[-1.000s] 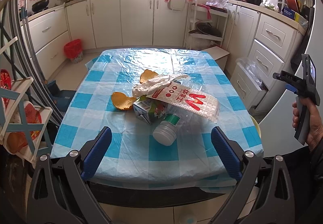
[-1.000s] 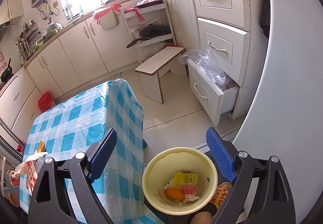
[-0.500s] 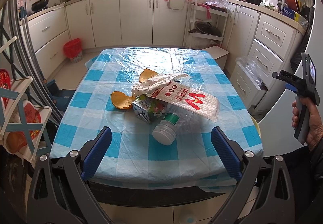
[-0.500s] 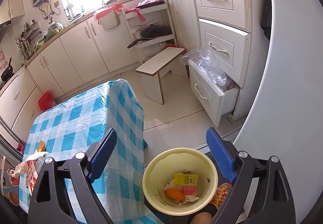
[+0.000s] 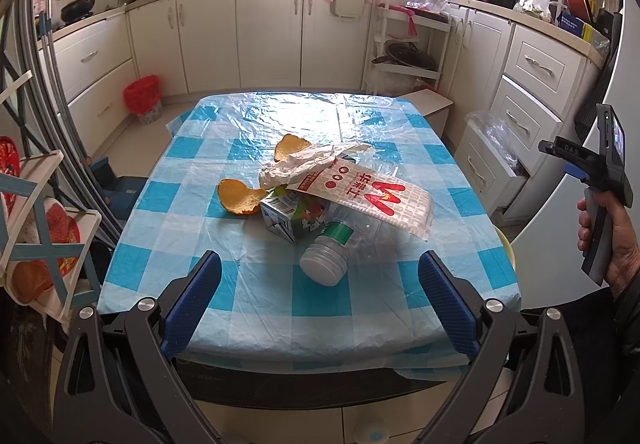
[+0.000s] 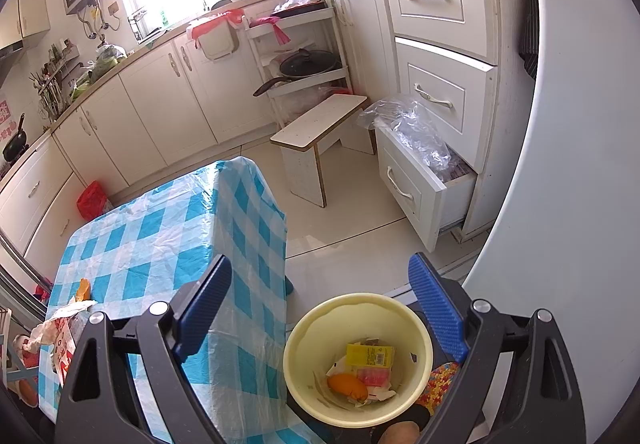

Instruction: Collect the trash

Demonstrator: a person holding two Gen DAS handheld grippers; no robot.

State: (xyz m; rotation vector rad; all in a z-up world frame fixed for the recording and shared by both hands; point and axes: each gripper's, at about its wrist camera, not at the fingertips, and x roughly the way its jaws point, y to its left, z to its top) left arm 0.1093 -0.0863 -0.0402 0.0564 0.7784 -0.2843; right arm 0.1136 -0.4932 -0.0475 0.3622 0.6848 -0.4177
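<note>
Trash lies heaped at the centre of the left wrist view, on the blue-and-white checked tablecloth (image 5: 192, 244): a clear plastic bottle (image 5: 352, 240) on its side with a white cap and green neck band, a small drink carton (image 5: 290, 214), a printed wrapper (image 5: 368, 192) draped over both, a crumpled tissue (image 5: 298, 168), and two pieces of orange peel (image 5: 238, 198), one just left of the carton and one above the tissue.

The left gripper (image 5: 320, 300) hangs at the bottom of its frame with the blue pads spread wide and nothing between them, short of the heap. The right gripper (image 6: 320, 308) is just as wide and also empty, poised above the yellow bin (image 6: 304, 328) in the lower middle of the right wrist view, beside the table's hanging cloth. The bin already holds an orange piece, a yellow carton and some paper scraps.

By my reading the step in hand is the gap between a drop and the next pick. The next move calls for one gripper to go down to the heap and close on a single item; the bottle, nearest the left pads, looks the easiest, though its round body may roll.

Writing: the wrapper bears a large red "M"-like mark, three red circles and red Chinese characters, seen upside down and not surely readable. The carton's print is too small to read.
</note>
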